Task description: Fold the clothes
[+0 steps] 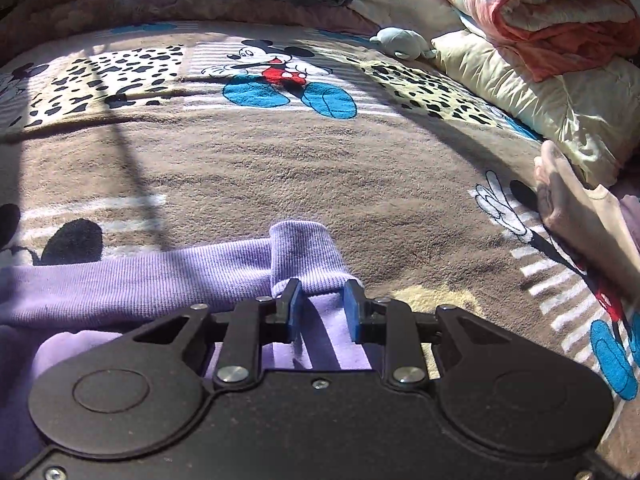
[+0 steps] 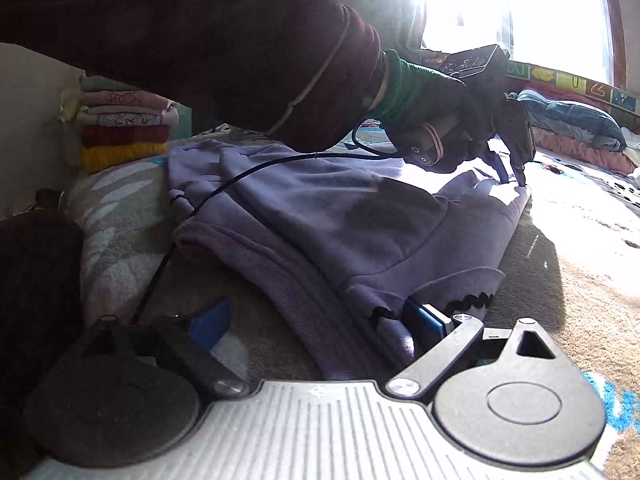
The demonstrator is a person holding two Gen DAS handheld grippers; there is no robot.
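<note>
Purple sweatshirt [image 2: 320,216] lies spread on the brown cartoon-print blanket [image 1: 280,168], w/ one ribbed cuff [image 1: 304,256] folded up right at your left gripper [image 1: 322,306]. Its blue pads [image 1: 295,312] stand apart, cuff edge just ahead of them, fabric showing through the gap; nothing pinched. Your right gripper [image 2: 320,320] sits low at the hem [image 2: 312,300], jaws spread wide w/ the hem between them, right pad touching cloth. Folded clothes stack [image 2: 124,128] sits beyond the sweatshirt. Rolled bedding [image 1: 540,16] at the blanket's far right.
</note>
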